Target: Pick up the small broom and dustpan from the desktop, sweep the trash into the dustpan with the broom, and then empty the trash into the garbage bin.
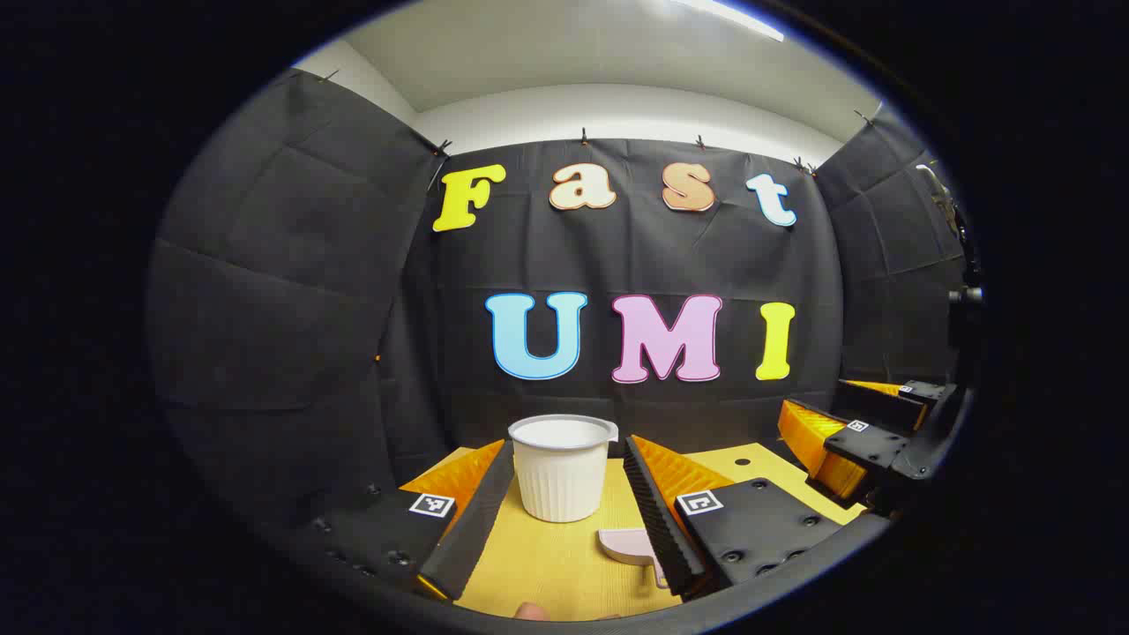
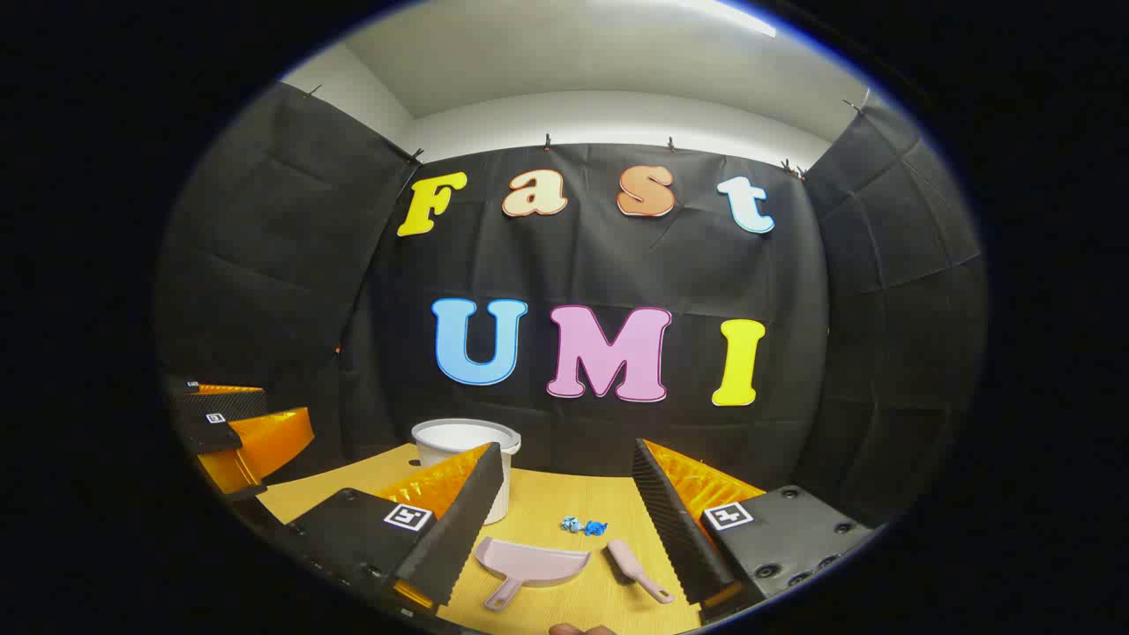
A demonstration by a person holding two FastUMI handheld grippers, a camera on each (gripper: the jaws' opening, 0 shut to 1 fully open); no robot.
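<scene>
Bin (image 1: 562,467): white, vertically ribbed sides. Dustpan (image 2: 529,562) and broom (image 2: 637,569): both pale pink. Trash (image 2: 583,526): small blue and white bits. Desktop (image 2: 564,503): yellow wood grain. Gripper fingers (image 2: 459,520): black ridged pads, orange backs, black-and-white square markers on the black bodies.

In the left gripper view, the pink dustpan (image 1: 628,544) is half hidden behind the left tool's (image 1: 564,516) right finger, so its handle cannot be made out. In the right gripper view, the lower left of the white garbage bin (image 2: 467,438) is covered by the right tool's (image 2: 564,520) left finger. The blue trash (image 2: 583,526) on the bench (image 2: 564,494) is too small to identify (crumpled bits, perhaps wrappers). A fingertip (image 2: 578,629) is cut off by the bottom edge.
</scene>
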